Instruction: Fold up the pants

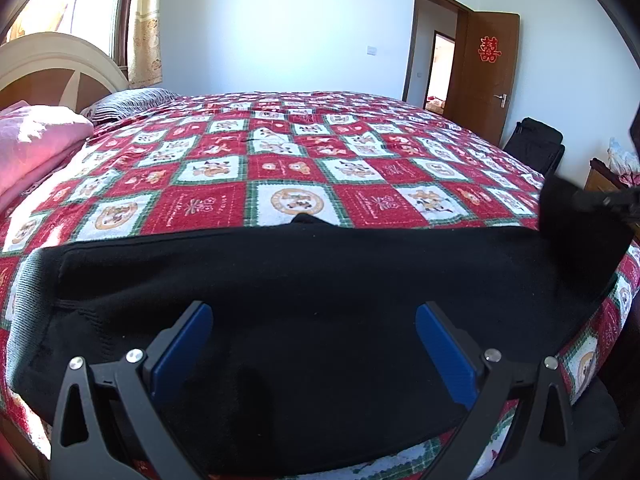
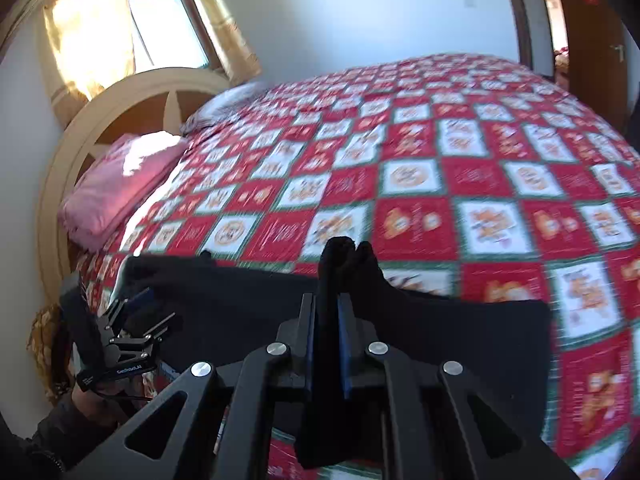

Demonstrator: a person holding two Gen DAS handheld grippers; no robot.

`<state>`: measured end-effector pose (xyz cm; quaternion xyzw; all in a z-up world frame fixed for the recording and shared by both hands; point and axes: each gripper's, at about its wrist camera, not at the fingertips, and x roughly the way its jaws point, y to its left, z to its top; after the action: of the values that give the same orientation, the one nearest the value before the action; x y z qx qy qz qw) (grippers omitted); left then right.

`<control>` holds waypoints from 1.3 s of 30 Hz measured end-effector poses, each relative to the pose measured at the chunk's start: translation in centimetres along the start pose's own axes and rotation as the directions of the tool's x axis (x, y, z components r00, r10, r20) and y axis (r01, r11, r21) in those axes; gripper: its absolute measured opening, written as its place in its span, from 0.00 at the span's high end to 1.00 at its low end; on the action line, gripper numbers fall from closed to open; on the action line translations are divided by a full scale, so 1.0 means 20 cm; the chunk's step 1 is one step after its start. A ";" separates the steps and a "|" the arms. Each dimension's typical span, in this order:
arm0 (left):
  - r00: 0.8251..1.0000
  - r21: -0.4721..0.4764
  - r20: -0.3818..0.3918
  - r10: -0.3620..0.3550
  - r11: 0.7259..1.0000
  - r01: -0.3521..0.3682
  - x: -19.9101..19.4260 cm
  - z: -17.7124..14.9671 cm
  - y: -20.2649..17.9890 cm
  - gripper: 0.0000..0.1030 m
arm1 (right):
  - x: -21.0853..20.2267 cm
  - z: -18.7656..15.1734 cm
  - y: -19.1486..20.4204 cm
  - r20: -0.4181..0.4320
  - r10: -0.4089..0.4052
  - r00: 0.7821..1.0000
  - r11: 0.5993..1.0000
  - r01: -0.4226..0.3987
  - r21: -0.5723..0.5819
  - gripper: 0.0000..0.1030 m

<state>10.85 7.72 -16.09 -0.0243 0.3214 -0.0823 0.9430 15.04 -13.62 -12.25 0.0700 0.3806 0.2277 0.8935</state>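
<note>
Black pants (image 1: 304, 280) lie flat across the near edge of a bed with a red, white and green checkered cover (image 1: 288, 152). My left gripper (image 1: 314, 320) is open, its blue pads spread wide just above the pants' near part. My right gripper (image 2: 331, 300) is shut on a bunched fold of the pants (image 2: 348, 264) and holds it lifted off the bed. In the left wrist view the right gripper (image 1: 608, 200) shows at the far right with the raised pants end. In the right wrist view the left gripper (image 2: 136, 304) shows at the left, over the pants.
A pink folded blanket (image 1: 36, 140) and a striped pillow (image 1: 128, 100) lie at the headboard (image 1: 60, 64) on the left. A brown door (image 1: 484, 72) stands open at the back right, with a black bag (image 1: 536, 144) below it. The wide bed cover stretches behind the pants.
</note>
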 end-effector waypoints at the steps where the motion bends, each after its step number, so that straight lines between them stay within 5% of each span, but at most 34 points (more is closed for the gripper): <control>1: 1.000 0.000 0.000 -0.004 1.000 0.004 0.00 0.00 0.00 0.00 | 0.06 -0.02 0.03 -0.019 0.011 1.000 1.000 -0.011 -0.003 0.90; 8: 0.996 0.008 -0.016 -0.090 0.996 0.091 0.01 -0.02 -0.07 0.00 | 0.39 -0.15 0.12 -0.159 0.046 0.986 0.996 -0.056 -0.063 0.86; 10: 0.991 0.016 -0.017 -0.134 0.991 0.135 0.00 -0.01 -0.11 0.00 | 0.34 -0.13 0.08 -0.170 0.114 0.979 0.991 -0.123 -0.044 0.69; 11: 0.987 0.024 -0.017 -0.157 0.987 0.158 -0.01 -0.01 -0.14 0.00 | 0.30 -0.12 0.07 -0.165 0.135 0.977 0.989 -0.143 -0.037 0.48; 12: 0.983 0.030 -0.018 -0.181 0.983 0.182 -0.01 0.00 -0.17 0.00 | 0.23 -0.11 0.03 -0.136 0.147 0.980 0.988 -0.153 -0.036 0.39; 19: 0.933 0.020 -0.074 -0.352 0.935 0.354 0.07 0.04 -0.43 0.03 | -0.07 -0.10 -0.34 -0.024 -0.006 1.000 0.999 0.007 0.051 0.39; 23: 0.901 0.022 -0.157 -0.405 0.910 0.413 0.19 0.08 -0.58 0.27 | -0.12 -0.15 -0.51 0.017 -0.055 0.998 0.990 0.052 0.133 0.39; 27: 0.900 0.044 -0.194 -0.391 0.913 0.406 0.27 0.12 -0.70 0.43 | -0.13 -0.14 -0.56 0.036 -0.074 0.997 0.986 0.067 0.155 0.39; 28: 0.903 0.046 -0.195 -0.383 0.916 0.399 0.28 0.13 -0.71 0.57 | -0.14 -0.14 -0.56 0.043 -0.079 0.996 0.986 0.072 0.148 0.39; 29: 0.905 0.043 -0.200 -0.375 0.920 0.390 0.29 0.14 -0.72 0.84 | -0.14 -0.14 -0.56 0.049 -0.086 0.995 0.987 0.079 0.138 0.39; 32: 0.907 0.003 -0.198 -0.372 0.925 0.380 0.29 0.16 -0.68 0.87 | -0.17 -0.15 -0.55 0.065 -0.091 0.994 0.989 0.082 0.122 0.39; 39: 0.943 -0.020 -0.133 -0.306 0.952 0.306 0.18 0.19 -0.51 0.87 | -0.22 -0.15 -0.43 0.124 -0.038 0.992 0.998 0.031 0.056 0.37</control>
<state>14.63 -3.06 -14.21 -0.0677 0.3763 -0.2292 0.8951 13.24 -23.51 -14.15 0.1016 0.3312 0.1969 0.9172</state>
